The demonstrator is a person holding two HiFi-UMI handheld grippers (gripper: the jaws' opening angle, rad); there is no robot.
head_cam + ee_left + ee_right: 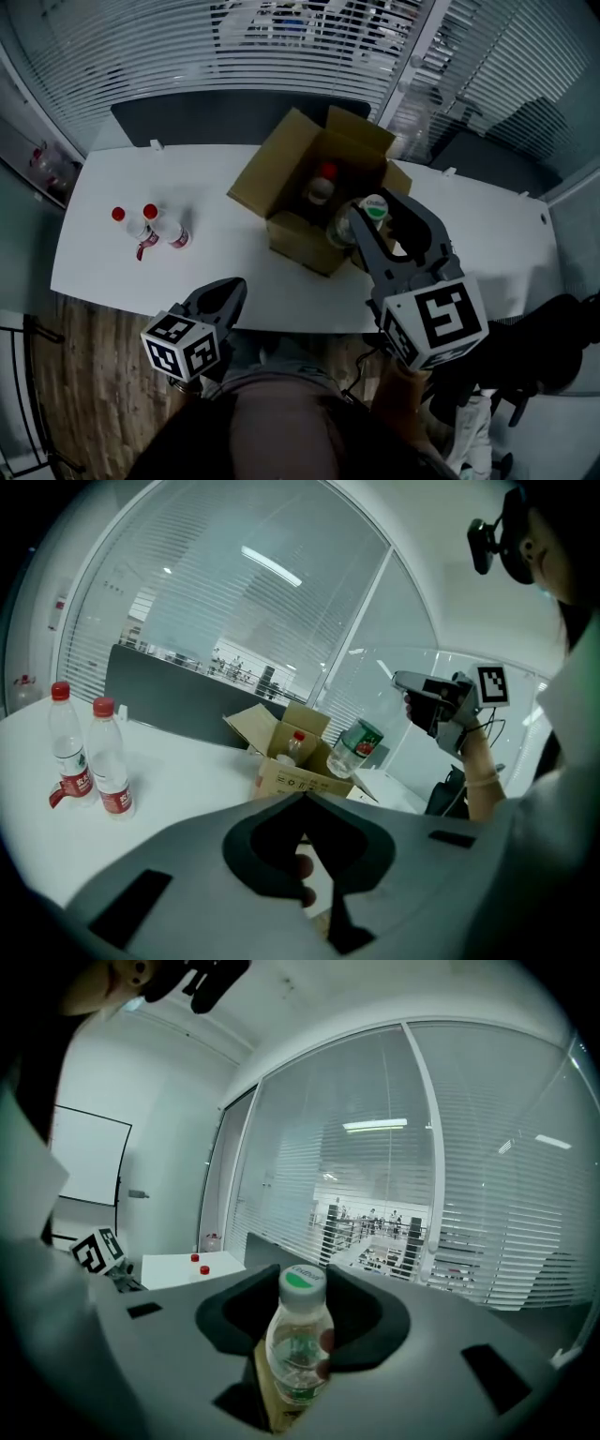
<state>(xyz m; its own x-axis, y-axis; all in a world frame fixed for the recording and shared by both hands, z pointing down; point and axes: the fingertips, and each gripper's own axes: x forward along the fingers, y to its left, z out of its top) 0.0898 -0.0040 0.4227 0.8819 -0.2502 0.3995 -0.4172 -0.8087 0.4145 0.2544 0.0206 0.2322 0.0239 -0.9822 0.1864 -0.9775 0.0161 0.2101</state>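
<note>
A: What is in the right gripper?

B: Its jaws squeeze a clear bottle with a green cap.

A: Which way does it point?

B: It leans. In the left gripper view its long side runs from lower left to upper right, with the cap at the top.

A: Where is it?

B: Middle of the head view, just above the open cardboard box. A red-capped bottle is inside the box.

A: And the left gripper?

B: Lower left, jaws pressed together on nothing. Two more bottles stand far off on the white table, at the left.
</note>
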